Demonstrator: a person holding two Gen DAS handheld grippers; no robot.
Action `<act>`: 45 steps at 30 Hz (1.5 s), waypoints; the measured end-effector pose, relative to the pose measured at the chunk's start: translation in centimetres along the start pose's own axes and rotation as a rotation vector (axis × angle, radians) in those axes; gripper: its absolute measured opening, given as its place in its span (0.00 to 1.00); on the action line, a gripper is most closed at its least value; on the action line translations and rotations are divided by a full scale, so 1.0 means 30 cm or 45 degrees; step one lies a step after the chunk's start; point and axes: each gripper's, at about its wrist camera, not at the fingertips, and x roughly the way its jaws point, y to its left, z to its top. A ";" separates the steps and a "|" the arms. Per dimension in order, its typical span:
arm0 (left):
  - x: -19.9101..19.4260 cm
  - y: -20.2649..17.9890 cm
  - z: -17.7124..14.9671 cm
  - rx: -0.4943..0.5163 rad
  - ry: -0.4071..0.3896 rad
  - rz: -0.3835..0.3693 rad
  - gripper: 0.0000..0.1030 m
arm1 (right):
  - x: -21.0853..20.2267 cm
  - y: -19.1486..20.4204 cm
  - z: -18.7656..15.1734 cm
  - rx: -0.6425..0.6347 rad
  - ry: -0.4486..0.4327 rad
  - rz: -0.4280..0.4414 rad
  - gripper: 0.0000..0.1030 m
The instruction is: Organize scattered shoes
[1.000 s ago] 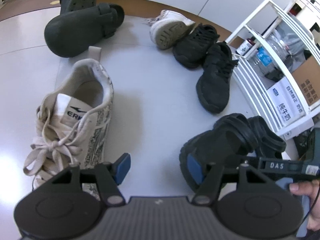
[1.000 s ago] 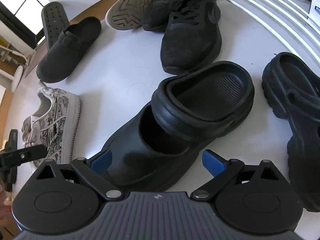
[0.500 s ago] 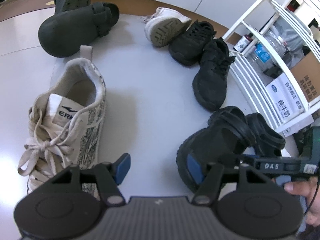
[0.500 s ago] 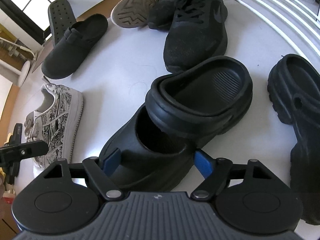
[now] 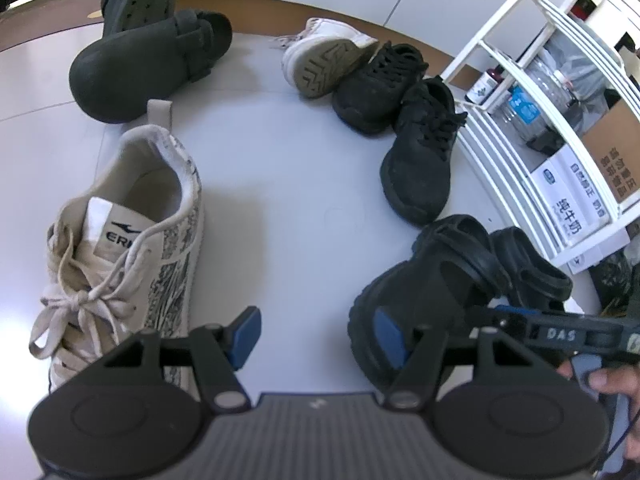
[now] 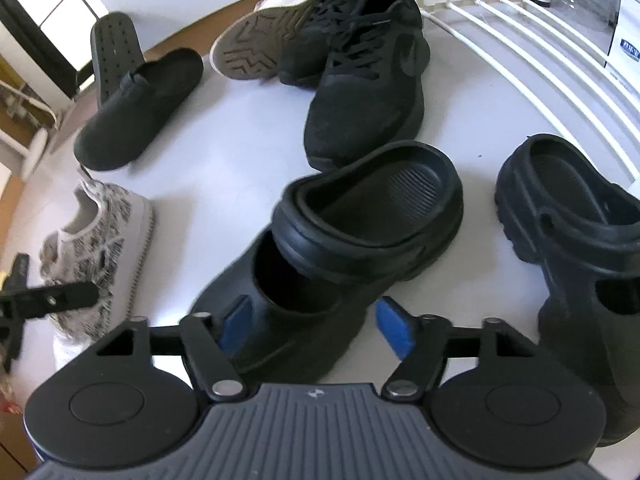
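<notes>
Black clog [image 6: 288, 300]: you are at the grasping step.
Your right gripper [image 6: 314, 326] is opening around its toe, not pinching; left gripper [image 5: 316, 338] hangs released. Next, close firmly.

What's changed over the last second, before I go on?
The right tongs narrowed around the toe of the black clog, now opening again; pads flank it, no clear grip. The left tongs stayed half open, empty, beside the beige sneaker. The shoes lie where they did.
</notes>
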 end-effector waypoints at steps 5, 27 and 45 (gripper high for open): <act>-0.006 0.021 -0.006 -0.018 0.001 0.000 0.64 | 0.009 0.005 0.033 0.040 -0.033 -0.005 0.88; 0.011 -0.009 -0.010 0.006 0.011 0.007 0.64 | 0.010 -0.077 0.047 0.075 -0.057 -0.057 0.66; 0.019 -0.019 -0.010 0.022 0.024 -0.002 0.64 | -0.034 -0.092 0.010 0.095 -0.053 -0.027 0.92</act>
